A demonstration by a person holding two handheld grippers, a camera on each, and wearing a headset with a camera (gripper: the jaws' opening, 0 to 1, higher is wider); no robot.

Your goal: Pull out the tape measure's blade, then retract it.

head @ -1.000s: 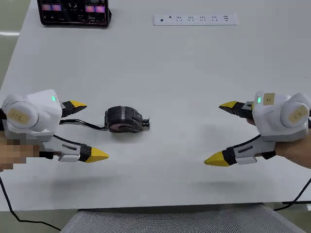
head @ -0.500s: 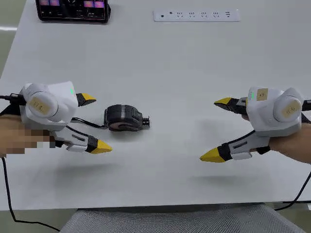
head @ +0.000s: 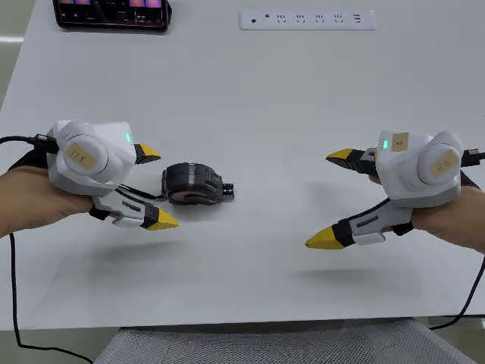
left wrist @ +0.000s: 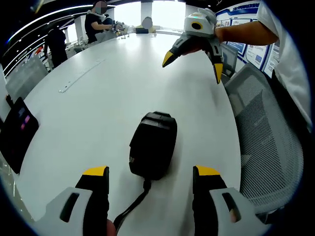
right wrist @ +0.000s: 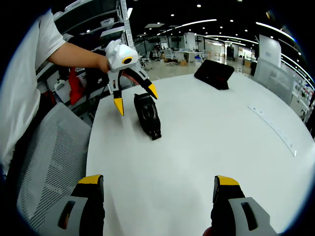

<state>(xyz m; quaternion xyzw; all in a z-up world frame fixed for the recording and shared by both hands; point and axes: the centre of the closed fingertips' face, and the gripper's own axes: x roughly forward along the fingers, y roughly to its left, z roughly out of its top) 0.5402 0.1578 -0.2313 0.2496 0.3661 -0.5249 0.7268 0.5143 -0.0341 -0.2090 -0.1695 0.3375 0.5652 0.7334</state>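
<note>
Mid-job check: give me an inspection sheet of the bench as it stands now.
Surface: white table, unmarked.
Job's things: black tape measure, blade not drawn out; its strap trails toward the left gripper.
Clutter: tablet and power strip at the far edge.
Grippers: left gripper open, tips beside the tape measure's rear, no contact seen; right gripper open, well apart, holding nothing.
Cables: black cable at the left; another cable at the right.
Surroundings: mesh chair; people at the table's far end.
</note>
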